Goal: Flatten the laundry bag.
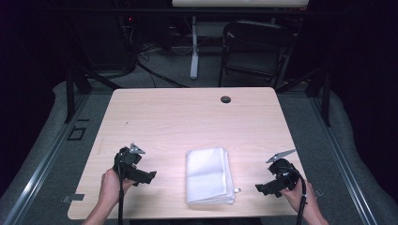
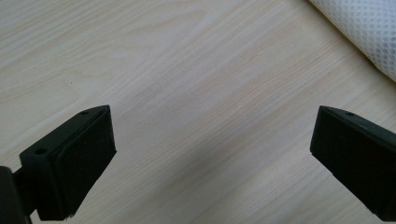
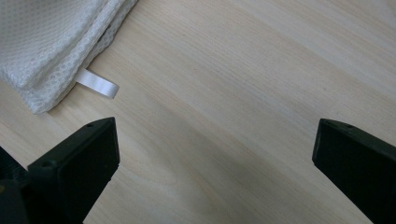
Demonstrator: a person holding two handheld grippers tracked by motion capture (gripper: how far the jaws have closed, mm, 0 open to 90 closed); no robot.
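Flanking folded white mesh cloth [image 1: 209, 175] on wooden table [image 1: 187, 117]: left gripper [image 1: 151, 176] and right gripper [image 1: 259, 188], each in person's hand, both aimed inward, likely poised to take cloth from both sides. Both jaws spread wide, holding nothing. Cloth lies flat between grippers near table's front edge, apart from both. Small white tag [image 3: 97, 83] juts from cloth corner toward right gripper.

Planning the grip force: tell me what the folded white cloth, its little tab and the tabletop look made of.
Folded white mesh cloth: soft woven or knitted textile, matte, with a visible honeycomb of small holes. Small white ribbon tab: smooth, faintly glossy tape, probably satin. Pale wood-grain table: likely laminate, since the streaked grain looks flat and evenly matte.
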